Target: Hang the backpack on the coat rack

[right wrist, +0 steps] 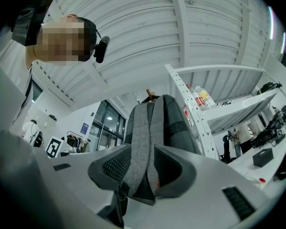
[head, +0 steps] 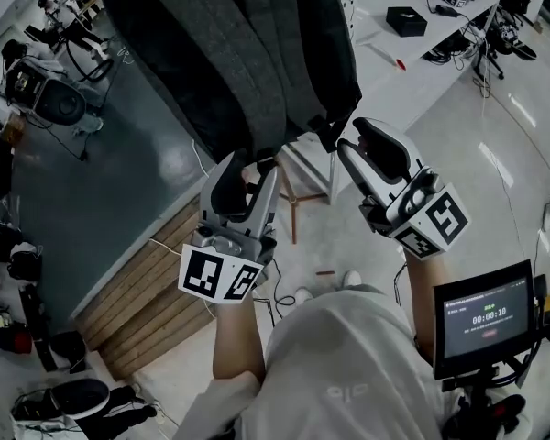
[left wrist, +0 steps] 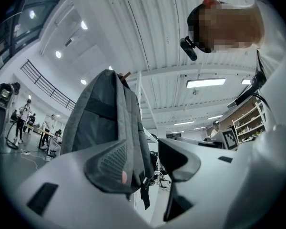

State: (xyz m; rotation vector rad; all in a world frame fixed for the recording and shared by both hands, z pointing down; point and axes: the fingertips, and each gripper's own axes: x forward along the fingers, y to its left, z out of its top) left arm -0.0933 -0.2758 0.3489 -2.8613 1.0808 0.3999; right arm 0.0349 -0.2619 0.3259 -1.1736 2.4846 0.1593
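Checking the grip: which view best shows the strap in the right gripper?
Right gripper view: the gray strap runs between both pads. Head view shows only the right gripper at the backpack's bottom; left gripper view shows the backpack, not this grip.

Grey fabric backpack (right wrist: 169, 120) hanging upright from the brown top peg of the coat rack (right wrist: 149, 95), its shoulder straps (right wrist: 143, 142) trailing straight down beneath that peg
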